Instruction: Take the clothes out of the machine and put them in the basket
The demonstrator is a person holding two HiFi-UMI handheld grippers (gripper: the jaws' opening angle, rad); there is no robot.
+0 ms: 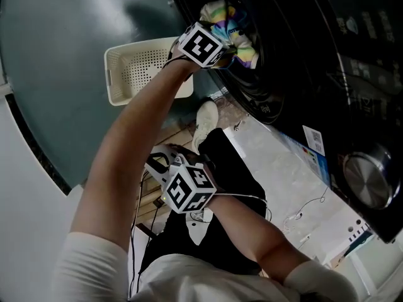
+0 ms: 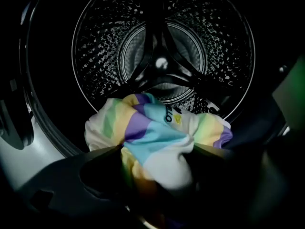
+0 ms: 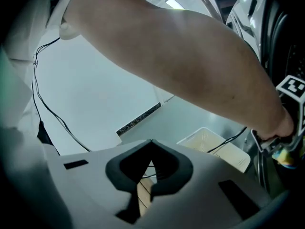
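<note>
While a person is crouching at the open machine (image 1: 283, 55), the left gripper (image 1: 217, 54) is reaching into its mouth in the upper middle of the head view. Its jaws are standing spread wide, one on each side of a bunched garment (image 2: 157, 132) striped in pastel yellow, green, blue, purple and white. The garment is lying at the front lip of the drum (image 2: 162, 46), low in the centre of the left gripper view, and filling the gap between the jaws, which are not squeezing it. Behind it the drum is showing bare metal.

At the lower centre of the head view, the right gripper (image 1: 154, 162) is hanging idle over the person's lap, jaws closed together and holding nothing. A cream perforated basket (image 1: 113, 74) is sitting on the floor at the upper left, apart from the machine, and looking empty.

The step in hand appears to be the grasp itself. Next, the left jaws likely need to close firmly on the bundle, draw it clear of the door rim, then carry it left to the basket.
</note>
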